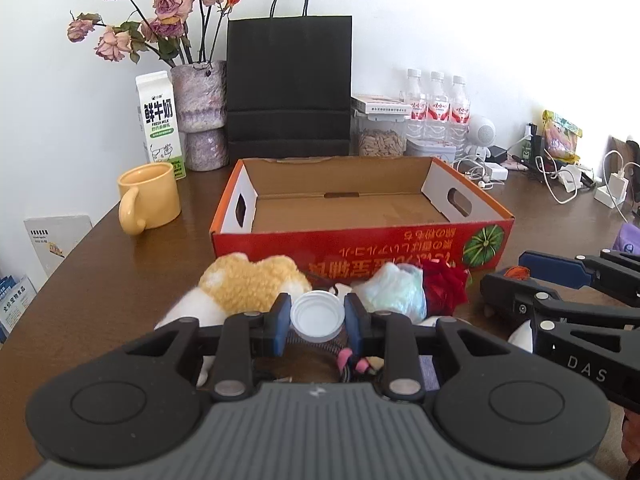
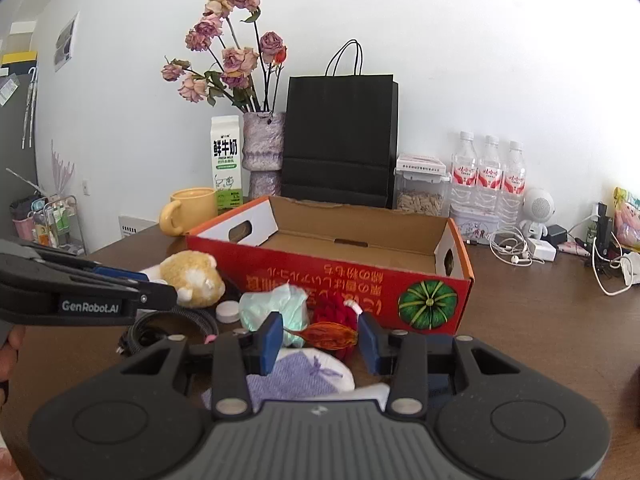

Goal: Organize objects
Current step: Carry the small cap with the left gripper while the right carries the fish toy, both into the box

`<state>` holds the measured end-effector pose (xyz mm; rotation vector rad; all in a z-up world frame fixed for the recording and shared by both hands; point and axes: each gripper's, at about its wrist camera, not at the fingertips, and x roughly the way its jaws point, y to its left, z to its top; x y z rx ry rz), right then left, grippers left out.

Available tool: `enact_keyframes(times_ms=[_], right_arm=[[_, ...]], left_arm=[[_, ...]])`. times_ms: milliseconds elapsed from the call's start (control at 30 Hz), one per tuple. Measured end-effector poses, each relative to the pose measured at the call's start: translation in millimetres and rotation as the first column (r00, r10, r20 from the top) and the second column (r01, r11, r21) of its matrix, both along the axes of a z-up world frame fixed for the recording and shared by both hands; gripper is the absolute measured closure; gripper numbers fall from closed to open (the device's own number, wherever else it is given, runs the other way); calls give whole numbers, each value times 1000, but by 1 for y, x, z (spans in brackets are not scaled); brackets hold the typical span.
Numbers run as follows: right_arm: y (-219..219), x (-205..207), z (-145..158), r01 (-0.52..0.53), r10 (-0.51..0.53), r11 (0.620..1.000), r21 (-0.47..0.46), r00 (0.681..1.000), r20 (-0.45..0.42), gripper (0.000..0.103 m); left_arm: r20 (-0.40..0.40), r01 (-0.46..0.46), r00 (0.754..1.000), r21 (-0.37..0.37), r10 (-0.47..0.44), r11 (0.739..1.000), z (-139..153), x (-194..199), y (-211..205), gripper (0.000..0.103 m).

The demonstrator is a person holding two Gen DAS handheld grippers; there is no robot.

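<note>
Left wrist, left gripper pinching round white plastic cap, ridged rim

Bright daylight, sharp centre, bent edges

You see the plain white wall blown out to glare at right, dark rounded vignette in the corners, and the brown wooden table curving from fisheye distortion.

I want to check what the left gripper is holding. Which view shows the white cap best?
The left wrist view: the white cap sits centred, close up, pinched between the left gripper fingers. The right wrist view shows it only small and from the side, beside the stuffed toy, its grip hidden.
</note>
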<state>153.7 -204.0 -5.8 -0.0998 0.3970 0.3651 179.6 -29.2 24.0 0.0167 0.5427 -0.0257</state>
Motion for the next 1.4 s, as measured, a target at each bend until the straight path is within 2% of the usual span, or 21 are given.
enact_keyframes(times_ms=[333, 533, 833, 1167, 1233, 1267, 1300, 1333, 1367, 1400], right_arm=[[12, 72, 30, -12, 13, 1000, -18, 998, 64, 63], [26, 123, 39, -9, 11, 999, -43, 999, 50, 63], [22, 183, 21, 78, -79, 997, -28, 996, -32, 63], [13, 206, -3, 109, -113, 993, -41, 988, -109, 63], [12, 207, -5, 115, -119, 992, -45, 986, -114, 63], [12, 208, -5, 120, -124, 992, -46, 985, -116, 63], [12, 208, -5, 122, -127, 991, -48, 985, -118, 57], [11, 208, -6, 126, -131, 991, -49, 984, -122, 39], [10, 209, -6, 133, -139, 990, -51, 982, -125, 28], [10, 209, -6, 141, -146, 989, -54, 981, -123, 9]], left_arm=[[43, -49, 998, -27, 50, 998, 21, 78, -1, 74], [56, -62, 996, -21, 63, 998, 27, 121, -5, 73], [32, -105, 994, -18, 105, 994, 17, 174, -2, 73], [-15, -77, 997, -9, 77, 997, -5, 192, -6, 73], [-16, -71, 997, -12, 70, 997, -5, 191, -7, 60], [-14, -71, 997, -12, 71, 997, -5, 191, -7, 35], [-5, -77, 997, -6, 77, 997, -5, 189, -8, 9], [9, -85, 996, 5, 85, 996, -4, 188, -9, 0], [23, -94, 995, 13, 94, 995, -3, 186, -10, 0], [24, -97, 995, 16, 96, 995, -2, 185, -10, 0]])
